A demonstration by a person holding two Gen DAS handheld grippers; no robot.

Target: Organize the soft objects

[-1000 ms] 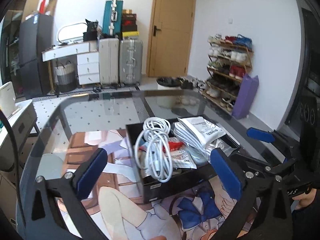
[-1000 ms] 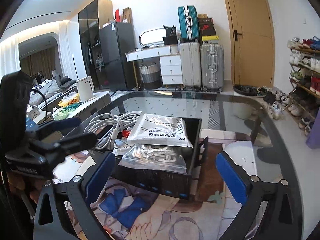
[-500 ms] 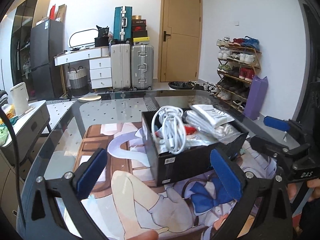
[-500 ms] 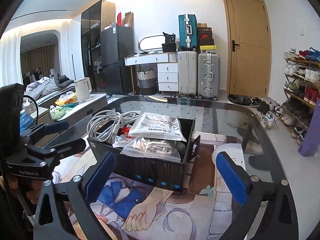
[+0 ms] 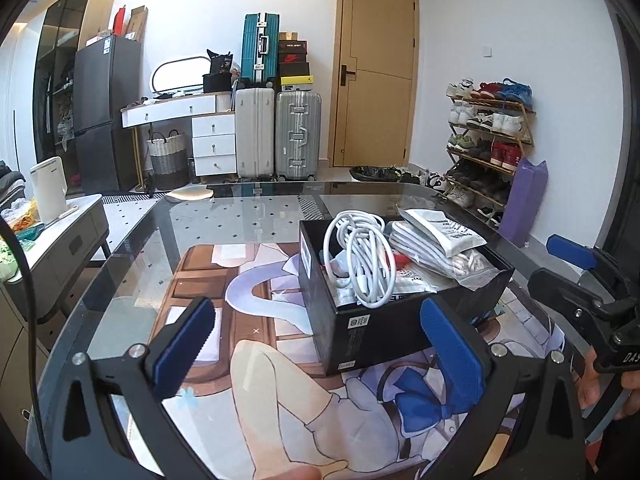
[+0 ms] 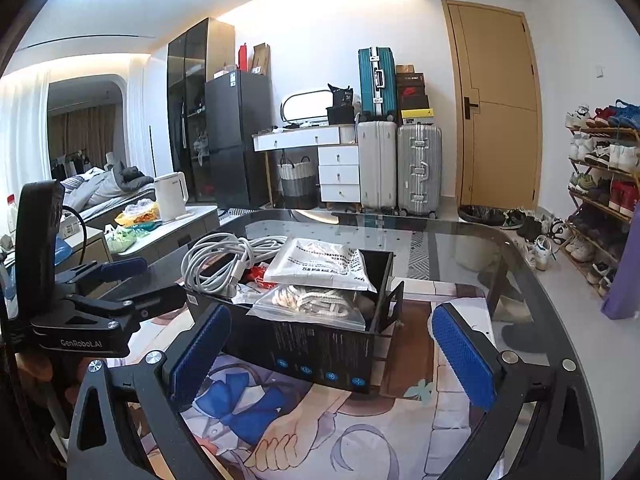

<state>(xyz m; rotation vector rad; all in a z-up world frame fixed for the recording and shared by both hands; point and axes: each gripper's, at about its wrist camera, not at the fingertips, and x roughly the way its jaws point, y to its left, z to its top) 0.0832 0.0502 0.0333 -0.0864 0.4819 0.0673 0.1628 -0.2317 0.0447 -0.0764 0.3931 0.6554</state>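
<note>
On the glass bench [image 5: 248, 216], over a printed mat [image 5: 256, 360], stands a black cardboard box [image 5: 372, 320] heaped above its rim with a coiled white cable [image 5: 362, 256], a flat printed pouch [image 6: 320, 266] and a clear bag of rope [image 6: 312, 306]. Both the left gripper [image 5: 316, 350] and the right gripper [image 6: 332, 354] hang back from it, fingers spread wide and empty. The slick bags sit loose on top; I judge a careless nudge could slide them off, or snag a springy cable loop.

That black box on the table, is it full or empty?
Full. The box has no lid on and is heaped above its rim with a white cable and plastic bags.
</note>
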